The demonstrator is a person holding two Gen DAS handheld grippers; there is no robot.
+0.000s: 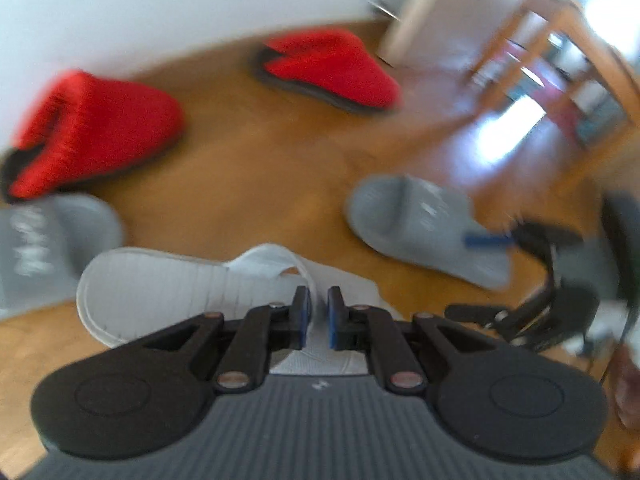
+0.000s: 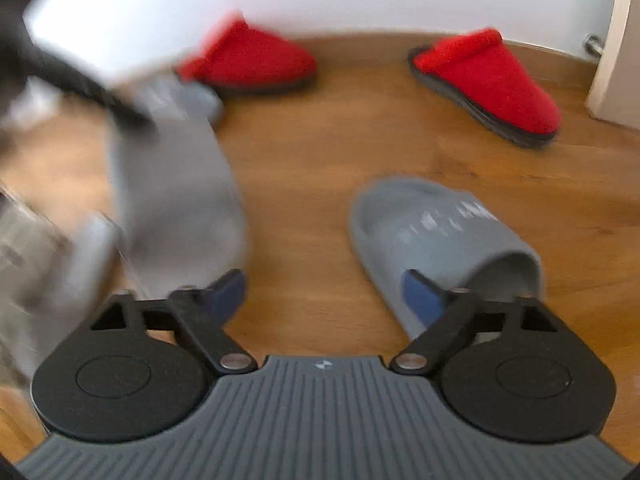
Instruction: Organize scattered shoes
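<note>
Left gripper (image 1: 319,316) is clamped on the white slipper (image 1: 160,292), your blue pads pinching its strap right up near the camera, the ribbed sole stretching away to the left over the wooden floor (image 1: 248,184). Over on your right gripper (image 2: 324,292), the jaws are spread wide and grasping nothing, with bare floor between the fingers. Just past the right-hand finger (image 2: 424,300) lies a grey slide (image 2: 444,236), its open heel end turned toward you; whether the pad touches it, you cannot tell. From the left wrist view that same kind of grey slide (image 1: 424,224) sits to the right on the floor, and a second grey slide (image 1: 52,240) shows at the left edge, blurred. Back by the white wall (image 1: 160,8) there are two red slippers: one red slipper (image 1: 96,132) at the left just above that second grey slide, the other red slipper (image 1: 332,68) well apart from it, near the door frame (image 1: 416,12). In the right wrist view a big grey blurred shape fills the left side; too smeared to call.
</note>
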